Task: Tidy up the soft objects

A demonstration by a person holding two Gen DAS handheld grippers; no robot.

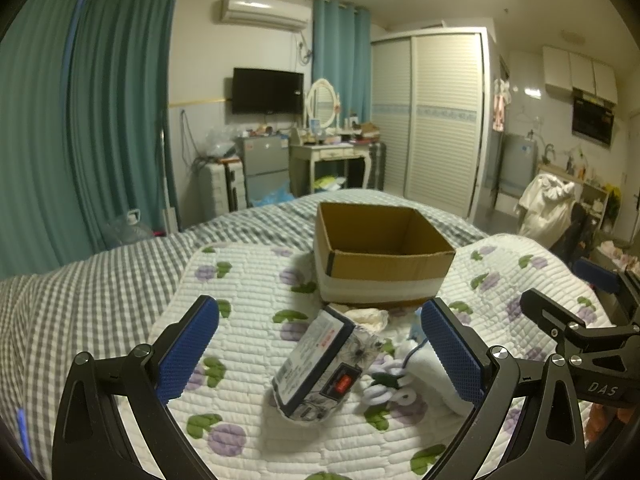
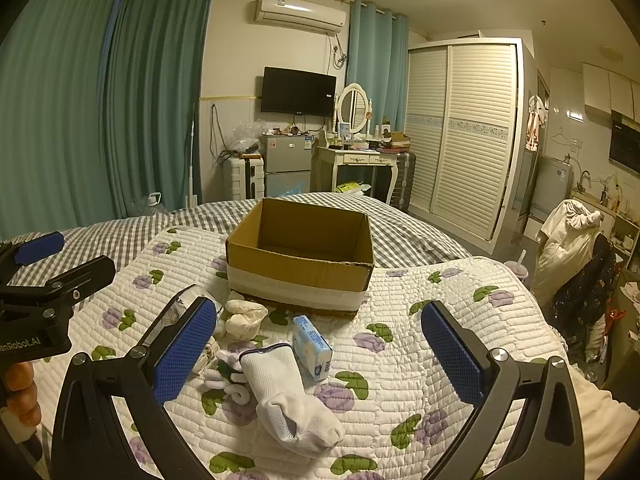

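We are holding both grippers low over the quilt [image 2: 420, 360], with nothing picked up yet and the box [image 2: 300, 256] standing open and empty, as far as we can see into it, just beyond the pile. The left gripper [image 1: 320, 356] is spread wide, its blue pads [image 1: 188, 348] on either side of a floral tissue pack [image 1: 316, 368] but not touching it. The right gripper [image 2: 320, 356] is equally wide open, gripping nothing, pointing at the white sock [image 2: 288, 396] that is lying in front of it. Beside the sock we are seeing a small blue pack [image 2: 312, 346], a lilac-and-white rolled piece [image 2: 226, 380] and a cream bundle [image 2: 244, 316] near the box's foot. We judge the first pick to be in hand. Next, either gripper needs to be coming down around its item, closing far enough to bite into the soft bulk, then lifting over the box's near wall. The sock is limp, so a pinch at its thick toe end would probably be holding better than the cuff.
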